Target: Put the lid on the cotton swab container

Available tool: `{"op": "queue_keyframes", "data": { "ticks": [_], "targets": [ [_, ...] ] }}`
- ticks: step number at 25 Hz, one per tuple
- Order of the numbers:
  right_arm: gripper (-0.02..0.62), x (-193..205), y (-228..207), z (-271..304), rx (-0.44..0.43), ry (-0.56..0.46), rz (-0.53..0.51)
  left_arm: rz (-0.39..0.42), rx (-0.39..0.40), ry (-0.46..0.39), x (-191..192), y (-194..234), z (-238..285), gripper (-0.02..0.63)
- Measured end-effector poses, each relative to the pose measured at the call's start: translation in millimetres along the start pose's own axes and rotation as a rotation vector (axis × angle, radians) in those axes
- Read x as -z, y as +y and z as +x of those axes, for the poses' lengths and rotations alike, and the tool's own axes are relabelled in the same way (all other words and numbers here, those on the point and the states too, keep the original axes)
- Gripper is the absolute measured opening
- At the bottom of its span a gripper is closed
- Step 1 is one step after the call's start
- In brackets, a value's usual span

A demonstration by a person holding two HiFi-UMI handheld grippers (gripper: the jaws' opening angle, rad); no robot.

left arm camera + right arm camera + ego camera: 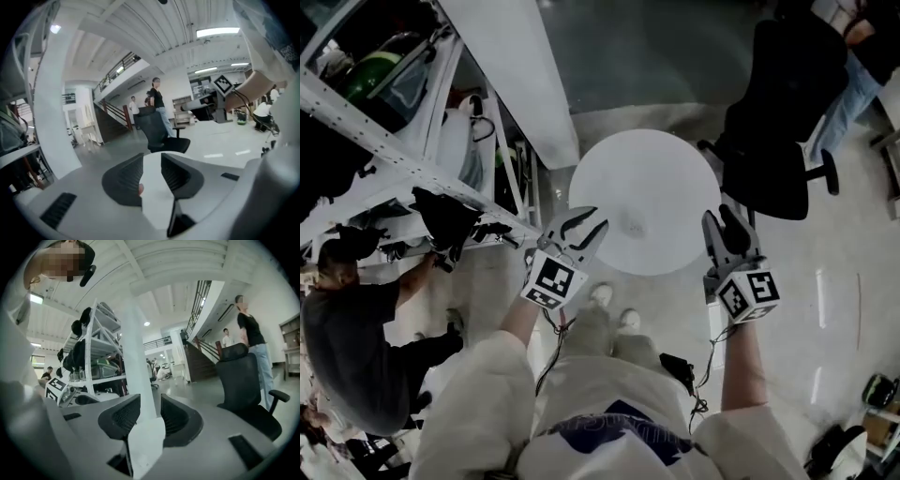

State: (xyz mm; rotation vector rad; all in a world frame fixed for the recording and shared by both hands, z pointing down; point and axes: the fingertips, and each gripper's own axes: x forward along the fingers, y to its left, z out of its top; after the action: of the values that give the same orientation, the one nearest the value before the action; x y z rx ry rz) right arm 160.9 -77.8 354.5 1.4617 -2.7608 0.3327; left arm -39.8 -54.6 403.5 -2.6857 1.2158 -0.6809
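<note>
1. While no step of the task shows as done, we hold both tools over the near edge of the round white desk.
2. Our left hand-held gripper, pale grey with dark ribbed pads, has its jaws a narrow gap apart, with nothing between them.
3. Our right hand-held gripper, of the same make, stands wider open and is also empty; only a distant white pillar shows through its gap.
4. We cannot make out the cotton swab container or its lid for certain. A small faint smudge near the desk's middle may be it.
5. We judge everything is left: gripping the lid, steadying the container, seating the lid.
</note>
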Motion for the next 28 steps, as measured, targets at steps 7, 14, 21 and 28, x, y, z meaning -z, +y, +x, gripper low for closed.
{"op": "queue_keyframes", "data": {
  "ticks": [7, 14, 21, 28],
  "targets": [
    [0.146, 61, -15, 65, -0.079, 0.21, -0.067, 0.056, 0.357, 0.229, 96, -46, 63, 0.286],
    [0.129, 128, -21, 112, -0.122, 0.383, -0.108, 0.129, 0.52, 0.356, 167, -76, 117, 0.323],
    [0.123, 181, -17, 146, -0.17, 0.495, -0.103, 0.117, 0.596, 0.428, 213, -92, 154, 0.322],
    [0.118, 205, -13, 156, -0.199, 0.553, -0.105, 0.146, 0.611, 0.415, 218, -94, 168, 0.232]
  ]
}}
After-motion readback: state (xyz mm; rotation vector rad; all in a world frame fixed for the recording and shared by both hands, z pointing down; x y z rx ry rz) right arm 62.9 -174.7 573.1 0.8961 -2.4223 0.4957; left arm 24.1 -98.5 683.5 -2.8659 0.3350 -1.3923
